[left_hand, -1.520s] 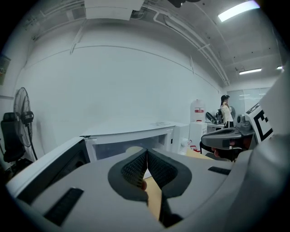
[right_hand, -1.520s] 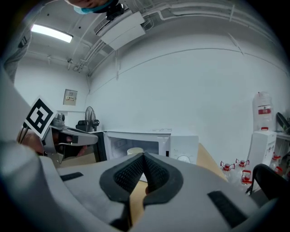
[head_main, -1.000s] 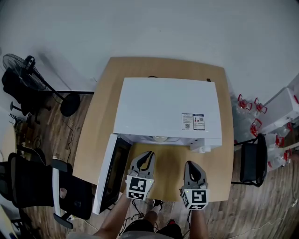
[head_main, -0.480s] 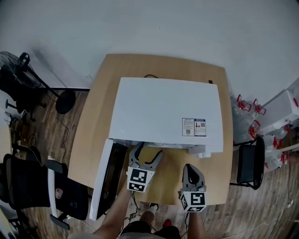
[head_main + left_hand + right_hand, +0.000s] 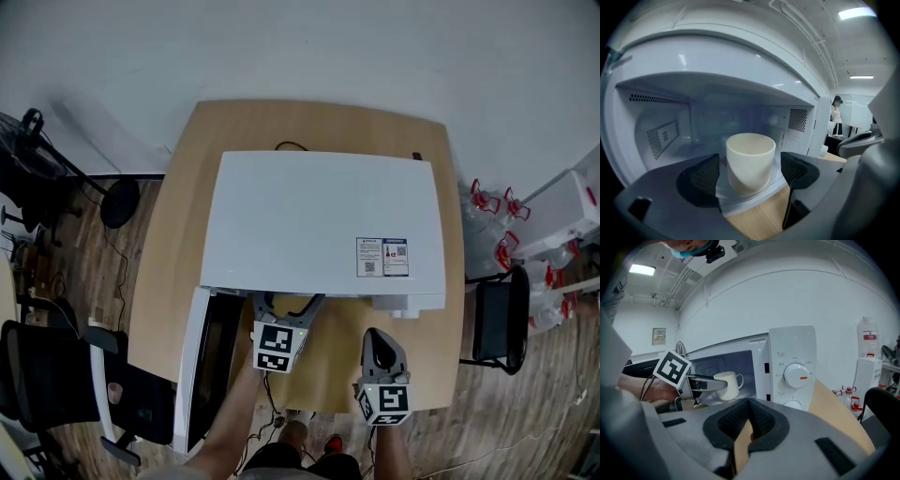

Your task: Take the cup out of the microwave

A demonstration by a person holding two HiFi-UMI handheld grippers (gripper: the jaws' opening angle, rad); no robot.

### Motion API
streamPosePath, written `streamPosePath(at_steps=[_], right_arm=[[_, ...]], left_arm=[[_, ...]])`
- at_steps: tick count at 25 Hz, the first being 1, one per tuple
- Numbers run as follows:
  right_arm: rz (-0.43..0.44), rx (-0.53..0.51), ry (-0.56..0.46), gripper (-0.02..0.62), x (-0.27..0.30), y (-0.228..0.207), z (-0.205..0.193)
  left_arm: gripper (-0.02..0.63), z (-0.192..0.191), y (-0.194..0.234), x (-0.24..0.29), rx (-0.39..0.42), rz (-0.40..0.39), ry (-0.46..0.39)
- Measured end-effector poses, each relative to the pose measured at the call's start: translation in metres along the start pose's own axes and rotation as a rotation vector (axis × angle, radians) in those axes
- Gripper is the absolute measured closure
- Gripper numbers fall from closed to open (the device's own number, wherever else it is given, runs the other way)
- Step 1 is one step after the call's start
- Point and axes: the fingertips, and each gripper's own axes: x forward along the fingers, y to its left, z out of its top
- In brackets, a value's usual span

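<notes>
The left gripper (image 5: 288, 302), jaws just spread wide, reaches into the microwave (image 5: 319, 220) so the cup (image 5: 750, 159) stands between them, untouched, ready for grasping; the right gripper (image 5: 382, 349) hangs clenched, empty, over the near bench (image 5: 169, 281), out of the way.

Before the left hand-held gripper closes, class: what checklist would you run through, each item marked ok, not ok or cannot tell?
1. The microwave door is open: ok.
2. The left hand-held gripper has its jaws apart: ok; they have just been opening, with the cup between the pads, untouched.
3. The cup stands upright on the turntable: ok.
4. The handle is clear of the pads: ok; it sits at the cup's far side.
5. The cup is empty: cannot tell; its inside is hidden.
6. The right hand-held gripper is out of the way: ok; shut, empty, over the table.
</notes>
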Motion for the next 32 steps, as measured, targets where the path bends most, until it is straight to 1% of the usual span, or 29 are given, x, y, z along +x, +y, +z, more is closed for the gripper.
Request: streamPosePath(at_steps=[6,16,23,27,32], right_arm=[[-0.023,0.015,0.017,0.581,0.001,-0.011,-0.008],[-0.041,0.033,0.043,0.583,0.000,-0.020,-0.019],[-0.051,0.044,0.055,0.583,-0.001,-0.025,-0.025],[-0.057,0.050,0.061,0.581,-0.004,-0.027,-0.028],[-0.066,0.050,0.062,0.582,-0.006,-0.029,-0.029]], left_arm=[[0.199,0.000,0.002,0.017,0.014,-0.001,0.003],[0.198,-0.004,0.000,0.034,0.002,-0.011,0.011],[0.198,-0.003,-0.002,0.041,-0.006,-0.018,-0.003],[0.198,-0.003,-0.001,0.041,0.005,-0.035,-0.006],[0.196,-0.002,0.001,0.041,0.011,-0.023,-0.022]])
